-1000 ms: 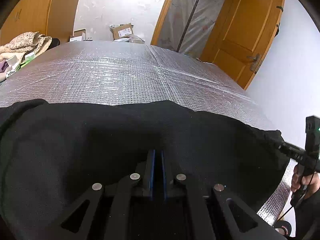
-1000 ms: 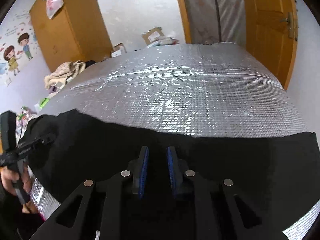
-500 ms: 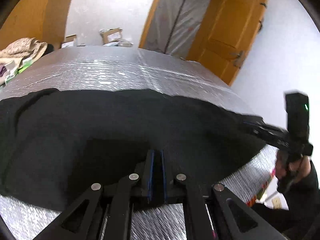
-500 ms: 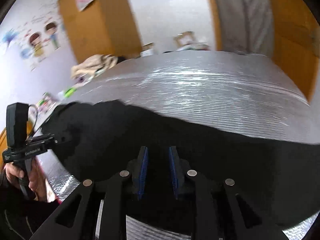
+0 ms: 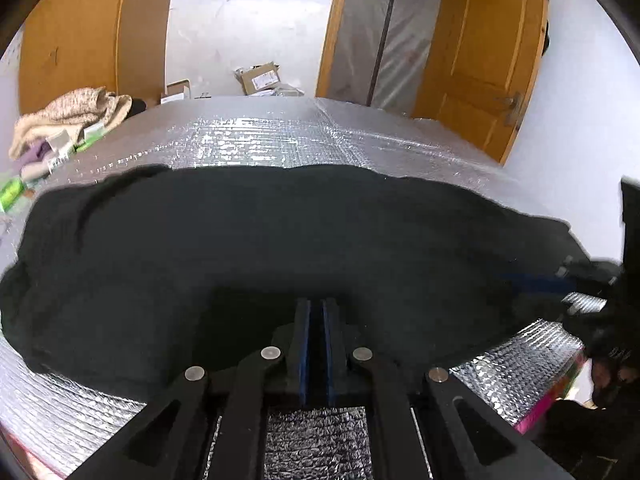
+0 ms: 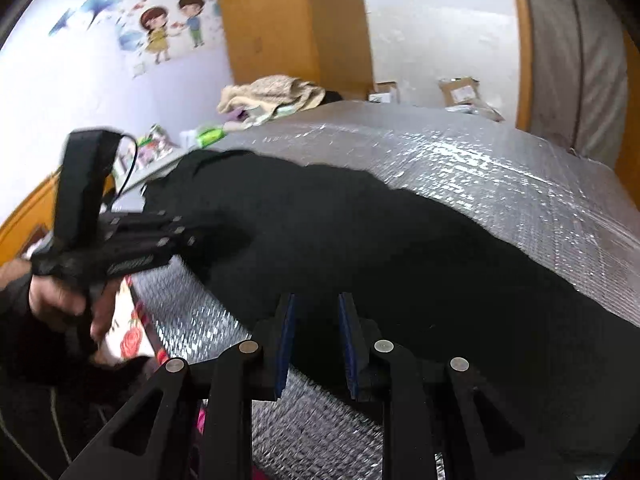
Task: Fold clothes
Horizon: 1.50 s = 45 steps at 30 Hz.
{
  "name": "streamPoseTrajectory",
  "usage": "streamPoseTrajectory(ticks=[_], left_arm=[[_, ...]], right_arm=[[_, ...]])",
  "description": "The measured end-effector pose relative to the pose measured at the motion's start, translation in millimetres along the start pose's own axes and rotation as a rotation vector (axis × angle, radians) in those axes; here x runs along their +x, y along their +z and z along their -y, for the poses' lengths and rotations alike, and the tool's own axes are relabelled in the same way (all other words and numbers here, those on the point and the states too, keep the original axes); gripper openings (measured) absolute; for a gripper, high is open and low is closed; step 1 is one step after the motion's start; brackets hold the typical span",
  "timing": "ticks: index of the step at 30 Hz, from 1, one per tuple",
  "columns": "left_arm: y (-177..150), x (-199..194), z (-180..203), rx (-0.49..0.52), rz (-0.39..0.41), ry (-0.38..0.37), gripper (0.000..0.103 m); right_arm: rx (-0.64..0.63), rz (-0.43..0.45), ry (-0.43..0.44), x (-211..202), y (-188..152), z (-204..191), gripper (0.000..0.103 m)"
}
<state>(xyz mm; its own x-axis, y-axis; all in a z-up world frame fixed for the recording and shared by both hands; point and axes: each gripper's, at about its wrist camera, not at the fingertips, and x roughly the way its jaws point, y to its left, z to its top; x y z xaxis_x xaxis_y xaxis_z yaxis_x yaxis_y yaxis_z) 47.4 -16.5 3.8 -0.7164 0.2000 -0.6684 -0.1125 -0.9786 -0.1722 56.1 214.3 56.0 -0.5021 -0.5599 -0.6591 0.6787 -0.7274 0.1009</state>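
- Silver foil-covered surface (image 5: 248, 140): serves as the folding bed.
- Black garment (image 5: 280, 240): spread flat along its near edge, apparently for folding.
- Left gripper (image 5: 315, 308): pads pinching the garment's near hem.
- Right gripper (image 6: 316, 312): jaws apart over the garment's edge, gripping nothing.

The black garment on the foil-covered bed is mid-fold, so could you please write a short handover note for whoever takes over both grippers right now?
Left gripper: pinched nearly shut on the near edge of the black garment.
Right gripper: jaws apart with the garment's edge between the fingers; whether the pads grip it cannot be told from here.
Garment: spread wide across the near half of the silver foil cover, one end bunched near the bed's left side.
Done: the garment is laid out and picked up along its near edge.
Left: no clear fold is visible yet; probably carry the near edge over to the far side, then flatten.
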Motion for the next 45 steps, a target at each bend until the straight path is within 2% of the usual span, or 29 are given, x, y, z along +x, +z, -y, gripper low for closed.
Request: streamPoseTrajectory(ticks=[3,6,10,12,13,14,18,20,22,24,26,28,30,34,37,39,43,45], left_arm=[[-1,-8,-2,0.013,0.017,0.023,0.006],[-1,-22,-17,-0.022,0.075,0.058,0.006],[-5,-25,-65,-0.140,0.044,0.191,0.006],[-7,-29,-81,-0.192,0.053,0.152,0.003],[-6,-31,-83,-0.189,0.053,0.179,0.003],[-2,-33,-83,-0.173,0.060,0.206,0.003],[19,-37,-93,-0.171,0.100,0.231,0.004],[38,-38,-105,-0.184,0.126,0.263,0.004],[51,-43,-117,-0.200,0.149,0.261,0.004],[64,-43,-138,-0.220,0.175,0.280,0.005],[73,-37,-163,-0.252,0.155,0.313,0.006],[75,-31,-186,-0.294,0.125,0.315,0.010],[78,-19,-204,-0.313,0.084,0.303,0.022],[76,-10,-214,-0.312,0.058,0.284,0.025],[79,-2,-216,-0.296,0.041,0.278,0.032],[80,4,-218,-0.295,0.022,0.275,0.032],[80,9,-207,-0.217,-0.007,0.347,0.031],[80,10,-205,-0.212,-0.004,0.386,0.019]], right_arm=[[-0.040,-0.040,-0.038,7,-11,-3,0.023],[-0.039,-0.013,-0.047,1,-11,-2,0.023],[0.008,0.006,-0.059,-3,-10,8,0.023],[0.036,-0.012,-0.065,0,-8,15,0.022],[0.051,-0.021,-0.068,2,-7,19,0.022],[0.065,-0.025,-0.070,2,-5,22,0.022],[0.126,0.001,-0.074,0,10,37,0.022],[0.154,0.007,-0.080,2,18,44,0.023],[0.178,0.013,-0.084,3,27,48,0.023],[0.188,0.025,-0.089,5,38,52,0.026],[0.191,0.037,-0.098,7,49,56,0.028],[0.202,0.041,-0.112,12,58,63,0.029],[0.211,0.040,-0.110,19,65,66,0.033],[0.216,0.027,-0.101,35,76,67,0.037],[0.218,0.010,-0.091,50,82,68,0.037],[0.224,-0.010,-0.096,61,85,69,0.038],[0.280,-0.054,-0.112,77,85,78,0.038],[0.288,-0.057,-0.120,77,84,79,0.036]])
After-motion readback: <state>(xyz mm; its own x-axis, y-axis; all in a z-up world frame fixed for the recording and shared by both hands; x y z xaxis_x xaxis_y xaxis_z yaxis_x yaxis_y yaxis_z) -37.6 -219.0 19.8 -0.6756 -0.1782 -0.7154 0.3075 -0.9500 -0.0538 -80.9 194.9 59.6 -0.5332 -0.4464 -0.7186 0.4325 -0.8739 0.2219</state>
